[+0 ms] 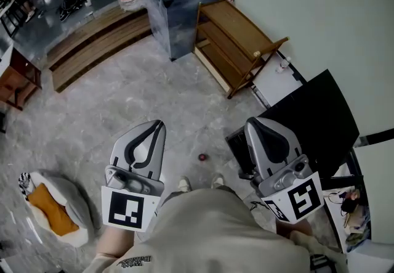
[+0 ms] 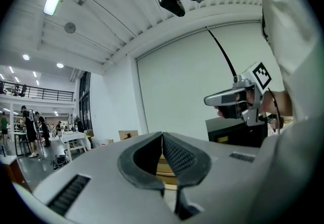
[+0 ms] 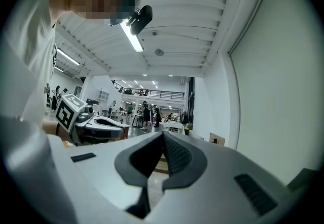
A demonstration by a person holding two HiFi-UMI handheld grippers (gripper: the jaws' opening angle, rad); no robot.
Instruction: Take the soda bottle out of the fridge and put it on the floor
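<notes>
Shirt [image 1: 228,235] is seen nearest in the head view, between left gripper [image 1: 160,124] and right gripper [image 1: 250,124], with a black fridge [image 1: 311,114] beside the latter. Left gripper view: jaws pressed together, empty. Right gripper view: likewise. Bottle cannot be seen.
</notes>
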